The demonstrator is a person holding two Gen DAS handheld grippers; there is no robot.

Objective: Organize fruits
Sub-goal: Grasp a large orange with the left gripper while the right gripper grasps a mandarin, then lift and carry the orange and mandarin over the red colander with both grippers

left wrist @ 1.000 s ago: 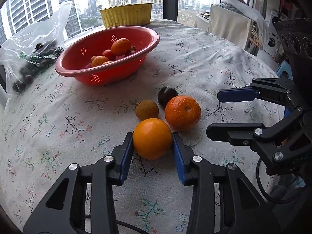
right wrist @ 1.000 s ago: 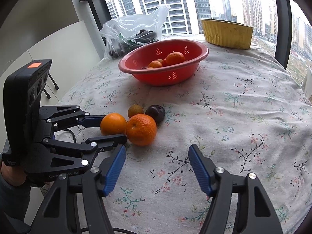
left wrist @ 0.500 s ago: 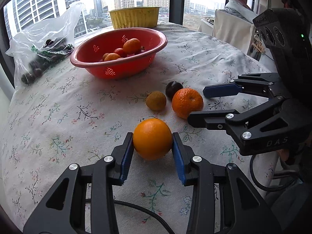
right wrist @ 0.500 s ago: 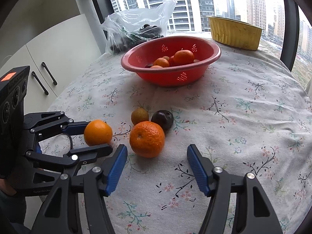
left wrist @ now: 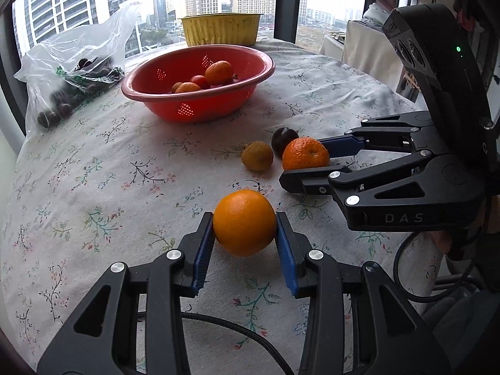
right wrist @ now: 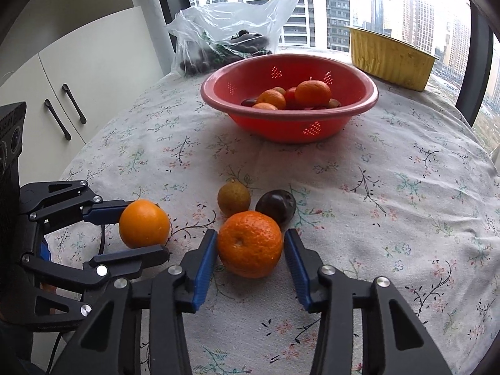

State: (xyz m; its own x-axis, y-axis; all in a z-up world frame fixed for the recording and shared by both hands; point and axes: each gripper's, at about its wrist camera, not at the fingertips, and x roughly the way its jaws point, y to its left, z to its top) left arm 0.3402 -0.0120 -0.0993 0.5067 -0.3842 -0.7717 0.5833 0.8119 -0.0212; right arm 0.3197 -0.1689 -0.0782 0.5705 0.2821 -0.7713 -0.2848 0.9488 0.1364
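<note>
i've got the left gripper [left wrist: 244,243] pinching the smooth orange [left wrist: 244,222], both blue pads pressed on its sides, down at the near edge of the floral tablecloth [left wrist: 93,162]. the right gripper [right wrist: 251,265] is closing around the bumpy tangerine [right wrist: 250,243], which sits squarely between the jaws; the left pad looks to be touching the peel, while i still see a thin sliver of gap at the right pad, so i'd call it not yet a grip. the tangerine lies straight ahead along the fingers, resting on the cloth, just in front of the dark plum [right wrist: 276,205] and the small brown fruit [right wrist: 234,197], near enough that i can't tell if it touches them. it's close to round, slightly flattened, with no real long axis, and its stem dimple faces toward my camera and a bit up. the red colander [right wrist: 289,118], with several fruits in it already, stands farther off across the table, beyond both held fruits; i judge the next carry runs forward and upward over its rim, and the right hand has the shorter line
</note>
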